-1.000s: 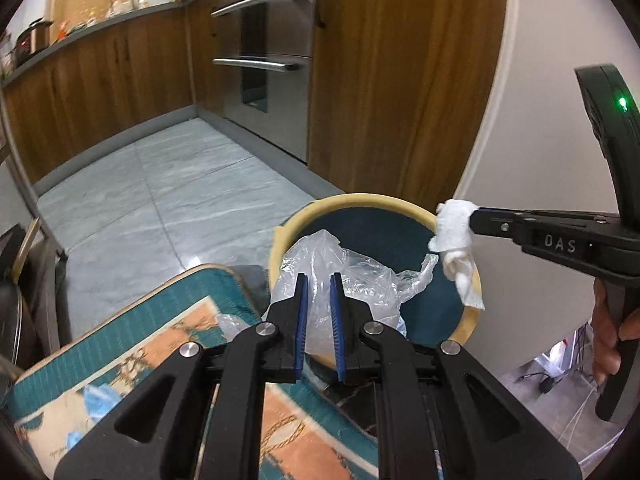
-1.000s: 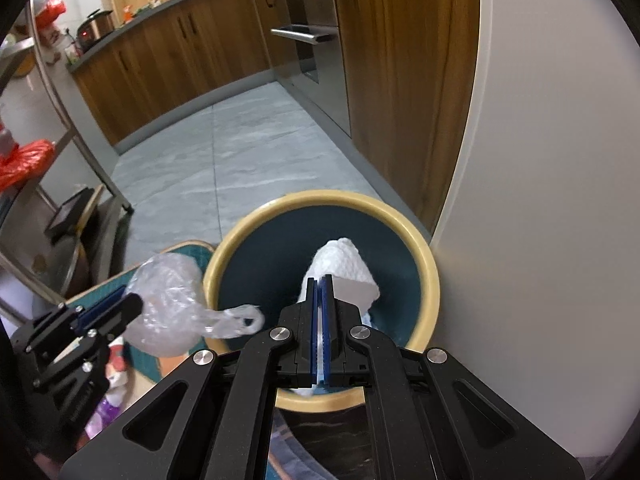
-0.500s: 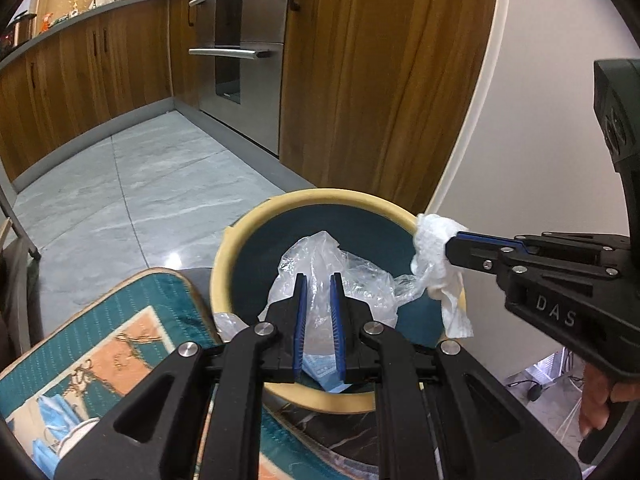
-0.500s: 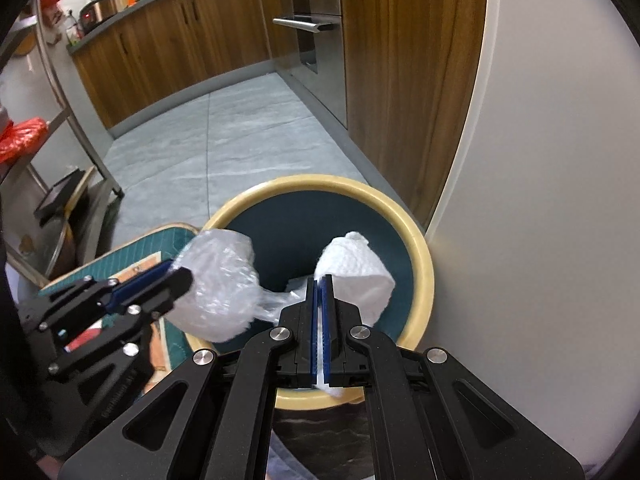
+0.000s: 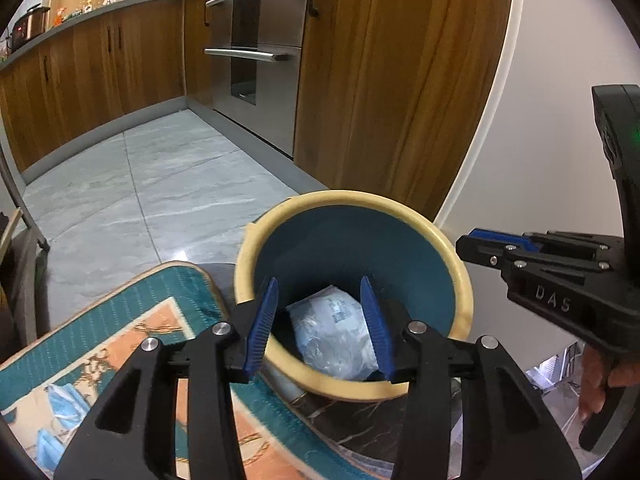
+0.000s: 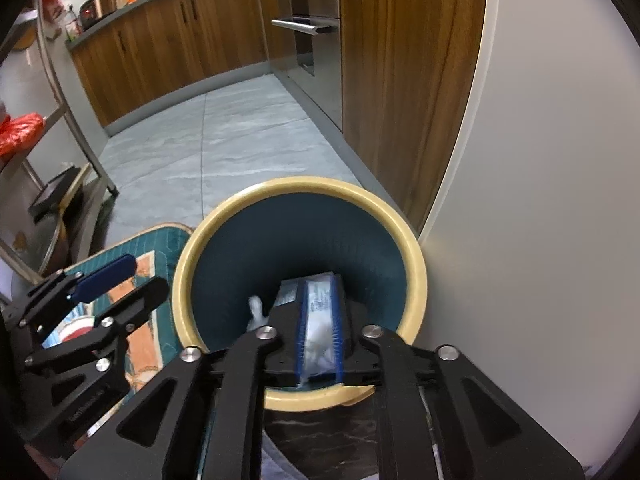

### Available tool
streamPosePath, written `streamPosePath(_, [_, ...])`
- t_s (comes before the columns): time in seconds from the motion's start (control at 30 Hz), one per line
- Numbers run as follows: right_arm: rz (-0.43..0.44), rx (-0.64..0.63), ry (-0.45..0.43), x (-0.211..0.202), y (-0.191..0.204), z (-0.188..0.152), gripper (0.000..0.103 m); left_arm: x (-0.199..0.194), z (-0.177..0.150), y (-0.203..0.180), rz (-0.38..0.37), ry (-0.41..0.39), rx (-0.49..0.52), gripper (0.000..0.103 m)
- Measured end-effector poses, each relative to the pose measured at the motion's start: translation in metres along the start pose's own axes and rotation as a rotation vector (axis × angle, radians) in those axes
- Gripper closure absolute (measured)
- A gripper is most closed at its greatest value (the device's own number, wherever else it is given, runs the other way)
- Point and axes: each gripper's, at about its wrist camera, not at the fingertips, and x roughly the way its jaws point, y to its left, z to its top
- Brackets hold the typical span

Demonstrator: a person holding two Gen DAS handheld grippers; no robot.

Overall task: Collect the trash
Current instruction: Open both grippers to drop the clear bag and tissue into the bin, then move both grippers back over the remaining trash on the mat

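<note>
A round bin with a cream rim [image 5: 456,264] and dark teal inside stands on the floor beside the white wall; it also shows in the right wrist view [image 6: 416,264]. Pale plastic and paper trash [image 5: 332,332] lies at its bottom, also seen in the right wrist view [image 6: 318,320]. My left gripper [image 5: 320,324] is open and empty over the bin's near rim. My right gripper [image 6: 319,328] is open and empty above the bin, and shows from the side in the left wrist view [image 5: 480,242].
A teal and orange patterned cushion [image 5: 132,340] with blue scraps [image 5: 60,404] lies left of the bin. Wooden cabinets [image 5: 100,68] and a steel oven [image 5: 260,52] line the far side of the grey tiled floor [image 5: 132,192]. A metal rack [image 6: 52,92] stands at left.
Both grippers have opened. The clear plastic bag left my left gripper and the white tissue left my right gripper; both now lie inside the bin.
</note>
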Motion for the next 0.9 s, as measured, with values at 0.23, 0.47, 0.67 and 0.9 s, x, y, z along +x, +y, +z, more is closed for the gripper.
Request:
streamPosePath(0.23, [0.028, 0.002, -0.062, -0.016, 0.008, 0.008, 0.032, -0.034, -0.005, 0.016, 0.05, -0.032, 0.037, 0.051])
streamPosePath(0.47, [0.026, -0.022, -0.129, -0.032, 0.025, 0.01, 0.011, -0.073, -0.016, 0.037, 0.123, -0.055, 0.052, 0.02])
streamPosePath(0.67, [0.044, -0.071, -0.171, -0.042, 0.055, 0.007, 0.008, -0.114, -0.03, 0.065, 0.198, -0.065, 0.058, 0.014])
streamPosePath(0.9, [0.079, -0.118, -0.182, -0.046, 0.088, 0.004, 0.007, -0.173, -0.047, 0.102, 0.278, -0.086, 0.01, 0.011])
